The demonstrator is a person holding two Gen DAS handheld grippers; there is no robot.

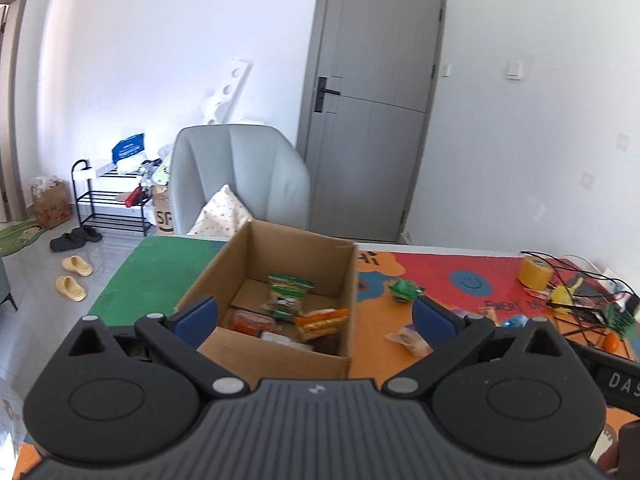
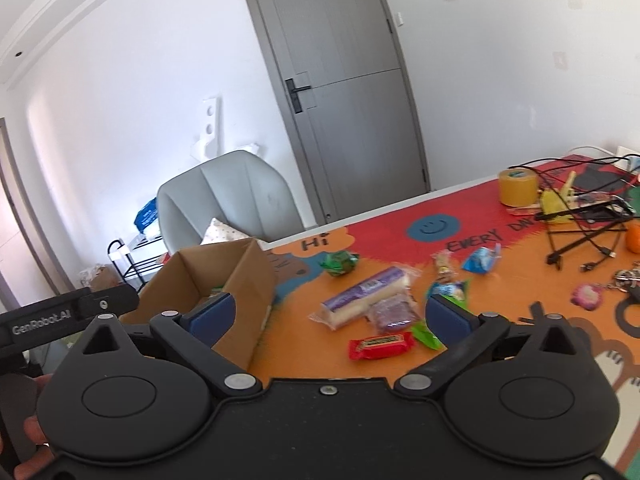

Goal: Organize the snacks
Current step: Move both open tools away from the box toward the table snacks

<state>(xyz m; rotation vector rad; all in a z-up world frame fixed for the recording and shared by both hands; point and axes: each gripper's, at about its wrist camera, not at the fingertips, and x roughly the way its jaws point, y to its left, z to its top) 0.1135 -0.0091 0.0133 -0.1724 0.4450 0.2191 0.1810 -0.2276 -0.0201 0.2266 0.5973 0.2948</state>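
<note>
Left tool [image 1: 316,318]: spread wide, empty, aimed over the near rim of the open cardboard box [image 1: 256,264]; several wrapped snacks already inside.

Right tool [image 2: 332,316]: spread wide, empty, with the box [image 2: 244,276] at its left finger. Loose snacks ahead and right on the surface [image 2: 500,312]: purple-and-white wafer pack [image 2: 366,294], long axis running near-left to far-right; small purple pack [image 2: 392,312] touching its near side; red bar [image 2: 380,346] nearest, lying crosswise between the fingers.

Judged next pick: red bar, right tool nearer. Open room around the bar; cables [image 2: 588,236] and tape roll [image 2: 518,186] well apart, far right.
</note>
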